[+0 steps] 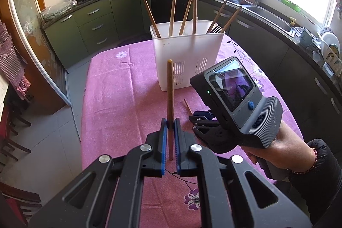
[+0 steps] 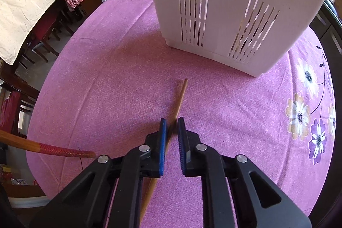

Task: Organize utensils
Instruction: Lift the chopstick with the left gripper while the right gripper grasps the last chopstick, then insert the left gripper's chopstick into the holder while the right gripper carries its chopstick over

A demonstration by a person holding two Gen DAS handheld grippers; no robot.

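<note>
- While the left hand-held gripper (image 1: 170, 123) is raised above the tabletop (image 1: 119, 87), its blue pads are clenched on one chopstick (image 1: 170, 89), which stands nearly upright between them.
- The right hand-held gripper (image 2: 172, 125) is low over the pink flowered cloth; its jaws stand slightly apart on either side of a second chopstick (image 2: 180, 97) that lies flat on the cloth.
- From the right wrist view, whether the pads touch that chopstick cannot be told; a narrow gap shows on the right side.
- That chopstick's far tip points toward the white utensil holder (image 1: 188, 52) and stops near its slotted base, not touching it.
- The holder stands upright on the tabletop, further from the person than both grippers.
- Six chopsticks (image 1: 172, 12) lean inside it, with a fork (image 1: 215, 29) at its right end.
- The person's right hand (image 1: 275, 149) grips the right tool's handle, just right of the left gripper.
</note>
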